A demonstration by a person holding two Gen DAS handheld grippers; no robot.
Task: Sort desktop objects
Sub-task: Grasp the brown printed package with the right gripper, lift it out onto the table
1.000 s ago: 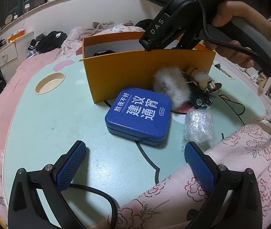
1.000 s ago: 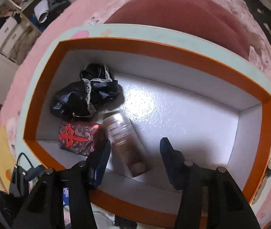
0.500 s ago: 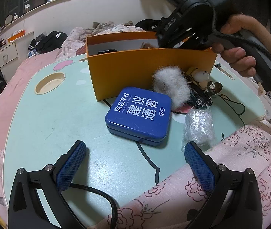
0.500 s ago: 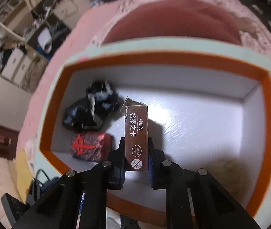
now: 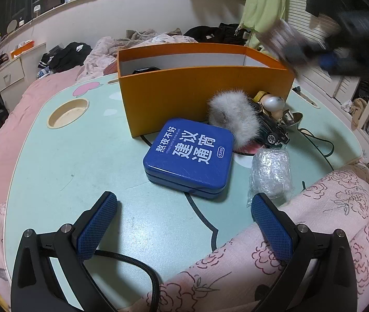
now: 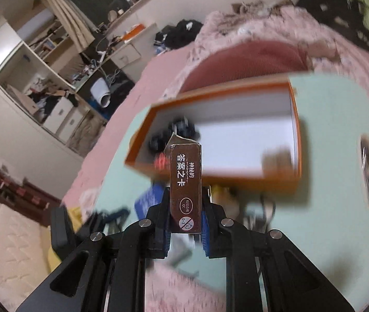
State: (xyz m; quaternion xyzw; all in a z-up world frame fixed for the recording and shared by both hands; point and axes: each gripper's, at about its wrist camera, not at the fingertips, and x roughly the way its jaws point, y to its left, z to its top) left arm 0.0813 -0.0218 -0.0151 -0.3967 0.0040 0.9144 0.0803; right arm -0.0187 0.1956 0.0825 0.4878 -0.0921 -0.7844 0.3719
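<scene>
Two grippers are showing: the right gripper (image 6: 185, 223) is clenching a brown card box (image 6: 185, 187) upright, in front of the orange box (image 6: 295, 140), while the left gripper (image 5: 182, 221) is hanging released above the counter (image 5: 62, 161), near the blue tin (image 5: 189, 156) before that orange box.

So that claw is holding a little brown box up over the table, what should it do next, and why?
Probably carry the brown card box clear of the orange box and lower it onto a bare patch of the green table. The right gripper is shut on it, above the table in front of the orange box.
</scene>
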